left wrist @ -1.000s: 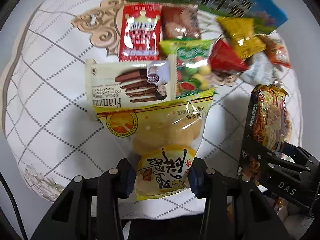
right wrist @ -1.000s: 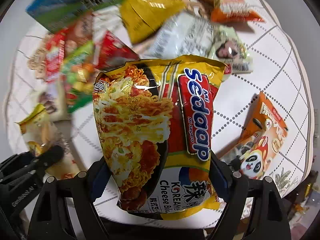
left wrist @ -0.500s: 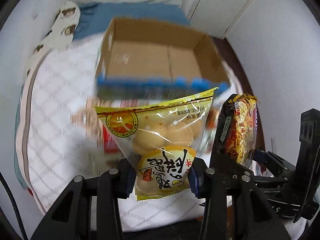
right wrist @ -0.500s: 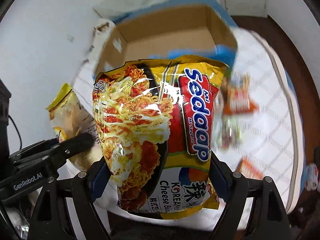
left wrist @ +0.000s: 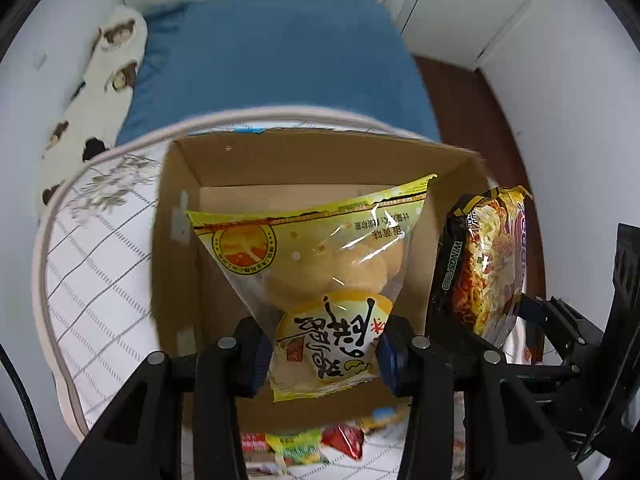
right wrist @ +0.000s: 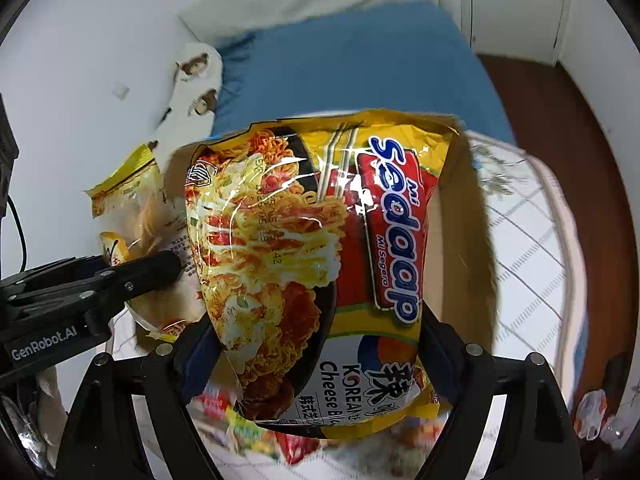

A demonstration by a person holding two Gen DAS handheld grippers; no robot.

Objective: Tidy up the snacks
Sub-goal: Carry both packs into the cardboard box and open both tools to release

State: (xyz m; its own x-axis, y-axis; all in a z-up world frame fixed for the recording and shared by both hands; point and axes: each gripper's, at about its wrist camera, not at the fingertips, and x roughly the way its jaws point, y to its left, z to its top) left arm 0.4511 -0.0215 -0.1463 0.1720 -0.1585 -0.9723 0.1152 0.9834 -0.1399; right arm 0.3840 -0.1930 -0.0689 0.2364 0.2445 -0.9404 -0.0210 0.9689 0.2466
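Observation:
My left gripper (left wrist: 322,350) is shut on a yellow bag of round cakes (left wrist: 320,264) and holds it over the open cardboard box (left wrist: 176,240). My right gripper (right wrist: 316,356) is shut on a Sedaap noodle packet (right wrist: 320,248), held over the same box (right wrist: 464,248). The noodle packet also shows at the right of the left wrist view (left wrist: 480,264), and the cake bag at the left of the right wrist view (right wrist: 132,208). The box floor is mostly hidden behind both packets.
The box stands on a white quilted cloth (left wrist: 92,272). Several loose snack packets (left wrist: 304,444) lie in front of the box, below the grippers. A blue mattress (left wrist: 272,60) and a bear-print pillow (left wrist: 92,84) lie beyond; white walls at both sides.
Both grippers have lifted their packets off the snack pile and moved forward to the box. The box now fills the middle of both views and the snack pile has dropped to the bottom edge.

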